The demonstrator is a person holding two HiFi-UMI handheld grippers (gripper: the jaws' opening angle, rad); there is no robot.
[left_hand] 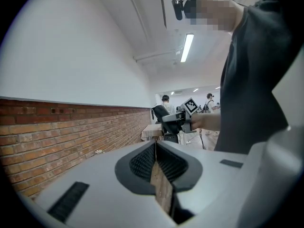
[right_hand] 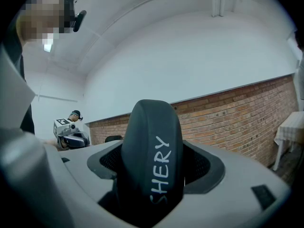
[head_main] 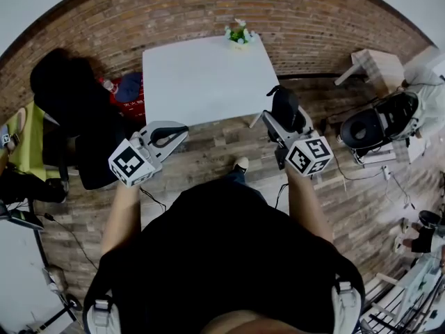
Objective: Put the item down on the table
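Right gripper view first: the right gripper has its jaws clamped on a dark rounded item. It fills the space between them and blocks whatever's straight ahead. White lettering runs up it with the bottom cut off, so all I get is "SHERY". Honestly can't tell what the item is. Off to the left of those jaws you can see the left gripper, and further back a brick wall.

Left gripper view: jaws pressed together with just a thin slit, and nothing I can make out between them. The person's dark shirt covers most of what's right of the jaws.

Head view: the item's up in the air over the wood floor, not touching the table. One white table sits ahead of both sets of jaws, with one small flower pot at its far edge. One black chair is out left of the left jaws. One black round device is out right of the right jaws, too small to identify. Count: two grippers, one item.
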